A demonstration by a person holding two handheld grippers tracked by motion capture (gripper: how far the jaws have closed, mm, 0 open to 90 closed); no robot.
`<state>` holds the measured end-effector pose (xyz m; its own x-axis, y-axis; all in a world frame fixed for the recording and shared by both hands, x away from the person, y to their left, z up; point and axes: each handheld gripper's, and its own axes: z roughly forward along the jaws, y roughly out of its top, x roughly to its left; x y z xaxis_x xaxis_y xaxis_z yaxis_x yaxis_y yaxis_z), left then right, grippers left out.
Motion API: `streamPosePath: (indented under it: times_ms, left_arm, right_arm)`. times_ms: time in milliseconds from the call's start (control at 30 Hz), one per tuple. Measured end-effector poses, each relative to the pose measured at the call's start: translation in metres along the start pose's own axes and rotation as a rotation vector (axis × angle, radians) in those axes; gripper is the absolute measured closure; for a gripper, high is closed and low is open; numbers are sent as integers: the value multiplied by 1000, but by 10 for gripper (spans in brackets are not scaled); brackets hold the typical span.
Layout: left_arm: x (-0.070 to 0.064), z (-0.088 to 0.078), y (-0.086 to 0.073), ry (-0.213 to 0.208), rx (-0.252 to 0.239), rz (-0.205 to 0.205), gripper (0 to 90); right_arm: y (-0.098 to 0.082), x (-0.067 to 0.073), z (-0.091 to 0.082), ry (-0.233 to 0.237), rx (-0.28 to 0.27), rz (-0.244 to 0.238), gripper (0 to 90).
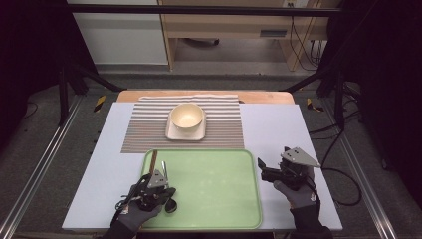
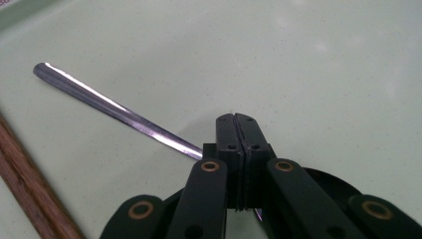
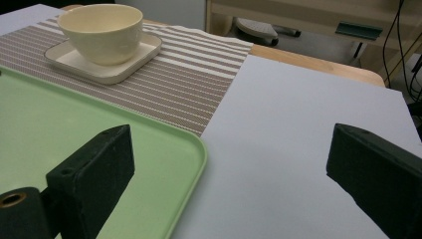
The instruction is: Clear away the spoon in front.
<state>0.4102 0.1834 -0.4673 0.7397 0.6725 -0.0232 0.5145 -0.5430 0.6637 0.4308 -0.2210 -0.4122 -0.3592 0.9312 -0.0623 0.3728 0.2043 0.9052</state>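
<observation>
Green tray (image 1: 219, 199) holds a metal spoon (image 2: 114, 110), left gripper (image 2: 236, 119) clamped on it. Left gripper view adds a wooden stick (image 2: 25, 179) beside it. Right gripper (image 3: 229, 164) wide, cream bowl (image 3: 102, 32) ahead

A grey floor (image 1: 45, 144) lies around the table (image 1: 278, 129). Behind the table stands a light wooden desk (image 1: 234, 22) with black cables (image 1: 303, 45) hanging beside it. A white cupboard (image 1: 119, 35) stands next to it. Dark curtains (image 1: 25, 55) hang on both sides.

Laboratory recording station. A black metal frame (image 1: 199, 9) and floor rails (image 1: 40, 169) surround the table (image 1: 278, 129). Loose cables (image 1: 343, 174) trail nearby.
</observation>
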Motion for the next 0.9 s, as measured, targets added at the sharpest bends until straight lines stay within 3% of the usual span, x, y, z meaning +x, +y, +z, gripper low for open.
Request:
streamPosePath:
  times_ms: [300, 667, 900]
  left_arm:
    - [-6, -2, -3, 8, 7, 31, 895]
    - [0, -11, -11, 26, 8, 13, 896]
    - [5, -8, -6, 52, -11, 2, 895]
  right_arm:
    - [0, 0, 0, 0, 0, -2, 50]
    - [0, 1, 1, 1, 4, -1, 50]
    - [0, 1, 1, 2, 2, 0, 50]
